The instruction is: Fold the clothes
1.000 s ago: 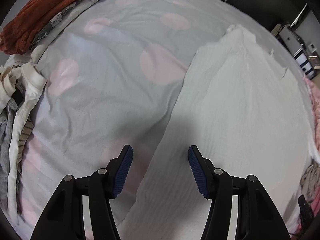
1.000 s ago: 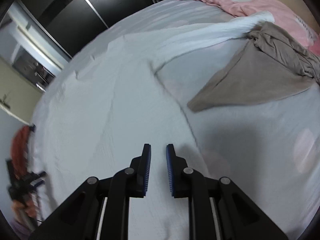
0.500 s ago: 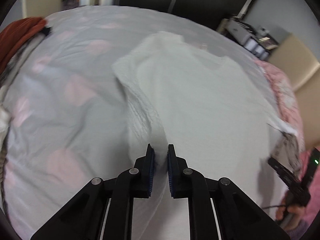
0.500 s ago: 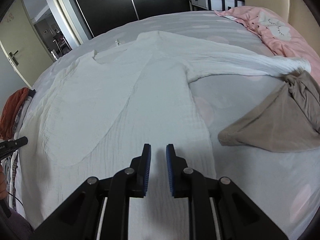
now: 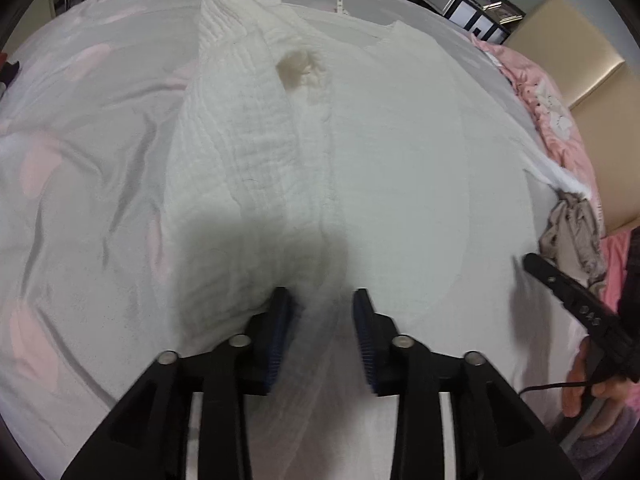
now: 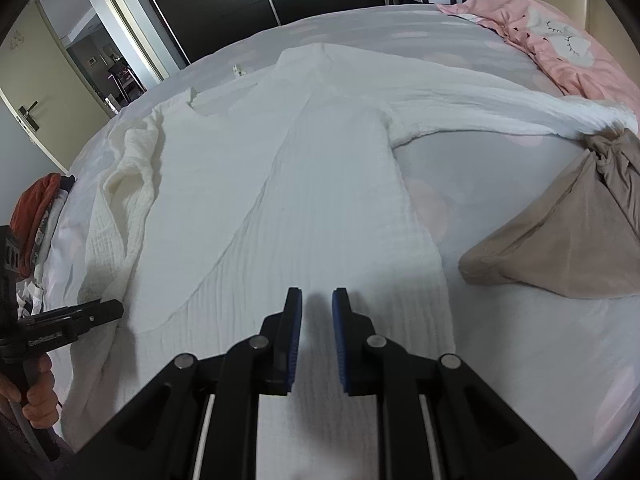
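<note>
My left gripper (image 5: 323, 336) has its jaws opening, a moderate gap between the blue pads; white garment (image 5: 360, 168) cloth lies beneath and between them, not pressed. A folded-over sleeve runs ahead of the left jaw. My right gripper (image 6: 316, 334) keeps a narrow gap, hovering over the same garment's lower edge with nothing pinched. A taupe garment (image 6: 560, 240) lies to the right of my right jaws, a pink blanket (image 6: 560, 52) far ahead. Small lettering on the other gripper's body is too blurred to read.
</note>
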The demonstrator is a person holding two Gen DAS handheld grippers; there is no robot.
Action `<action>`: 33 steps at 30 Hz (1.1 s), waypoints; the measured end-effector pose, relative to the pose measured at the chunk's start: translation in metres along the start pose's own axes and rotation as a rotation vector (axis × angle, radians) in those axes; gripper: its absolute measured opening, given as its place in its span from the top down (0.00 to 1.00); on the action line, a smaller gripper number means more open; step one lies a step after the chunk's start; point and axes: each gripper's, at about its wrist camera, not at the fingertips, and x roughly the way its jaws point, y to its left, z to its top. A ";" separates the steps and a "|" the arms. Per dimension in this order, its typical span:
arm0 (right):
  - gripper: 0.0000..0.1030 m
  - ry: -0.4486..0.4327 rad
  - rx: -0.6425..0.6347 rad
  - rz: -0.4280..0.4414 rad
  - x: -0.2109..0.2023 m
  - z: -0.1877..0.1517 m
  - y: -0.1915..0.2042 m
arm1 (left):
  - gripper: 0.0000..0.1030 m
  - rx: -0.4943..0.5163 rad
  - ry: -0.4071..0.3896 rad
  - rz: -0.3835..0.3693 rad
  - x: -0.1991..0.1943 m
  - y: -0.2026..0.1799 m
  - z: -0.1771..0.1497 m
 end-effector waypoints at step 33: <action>0.85 0.031 0.030 0.002 0.012 0.002 -0.009 | 0.87 -0.071 -0.168 0.261 -0.044 0.017 -0.020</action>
